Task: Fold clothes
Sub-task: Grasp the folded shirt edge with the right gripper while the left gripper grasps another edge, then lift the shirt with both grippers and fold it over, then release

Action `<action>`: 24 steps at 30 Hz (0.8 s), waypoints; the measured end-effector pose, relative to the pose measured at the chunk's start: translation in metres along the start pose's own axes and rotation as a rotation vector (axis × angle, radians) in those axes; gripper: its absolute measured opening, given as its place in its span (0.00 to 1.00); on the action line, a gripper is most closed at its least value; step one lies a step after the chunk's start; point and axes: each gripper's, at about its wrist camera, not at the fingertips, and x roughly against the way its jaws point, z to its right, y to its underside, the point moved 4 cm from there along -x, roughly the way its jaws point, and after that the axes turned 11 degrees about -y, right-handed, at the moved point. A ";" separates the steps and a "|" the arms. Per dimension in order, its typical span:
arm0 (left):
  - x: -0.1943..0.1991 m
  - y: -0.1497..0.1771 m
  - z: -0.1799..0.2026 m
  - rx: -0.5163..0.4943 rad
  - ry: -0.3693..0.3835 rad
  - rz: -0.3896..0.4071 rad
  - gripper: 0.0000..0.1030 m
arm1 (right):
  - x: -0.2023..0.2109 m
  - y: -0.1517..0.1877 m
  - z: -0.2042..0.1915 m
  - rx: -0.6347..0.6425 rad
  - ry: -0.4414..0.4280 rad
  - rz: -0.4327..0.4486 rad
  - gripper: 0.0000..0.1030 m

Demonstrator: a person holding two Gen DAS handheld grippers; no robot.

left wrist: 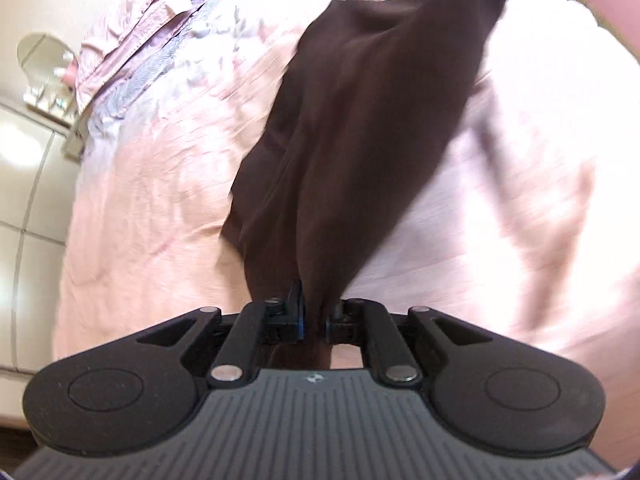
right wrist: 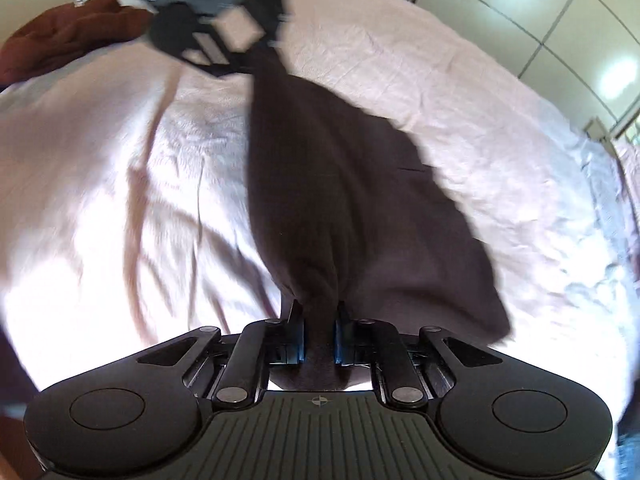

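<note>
At the frame's bottom centre, the left gripper (left wrist: 314, 320) is pinching the dark brown garment (left wrist: 360, 128); the right gripper (right wrist: 319, 336) is pinching its other end, stretching it above the pink bedsheet (left wrist: 160, 200).

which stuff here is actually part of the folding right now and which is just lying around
In the job:
- dark brown garment, stretched between both grippers above the bed
- left gripper, shut on one end
- right gripper, shut on the other end

Lying about:
- pink bedsheet
- reddish-brown cloth heap
- pink pillow
- round mirror
</note>
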 end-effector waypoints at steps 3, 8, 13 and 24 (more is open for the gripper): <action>0.058 -0.030 0.056 0.019 0.046 -0.017 0.07 | 0.036 0.034 0.000 0.063 -0.019 -0.008 0.11; 0.102 -0.054 0.153 0.074 0.053 -0.052 0.07 | 0.066 0.103 -0.011 0.102 -0.071 -0.025 0.11; 0.101 -0.032 0.201 0.183 -0.054 -0.023 0.10 | 0.050 0.161 -0.022 0.113 -0.025 0.018 0.11; 0.104 -0.004 0.243 0.318 -0.287 0.079 0.18 | 0.027 0.201 -0.021 0.098 0.273 0.300 0.49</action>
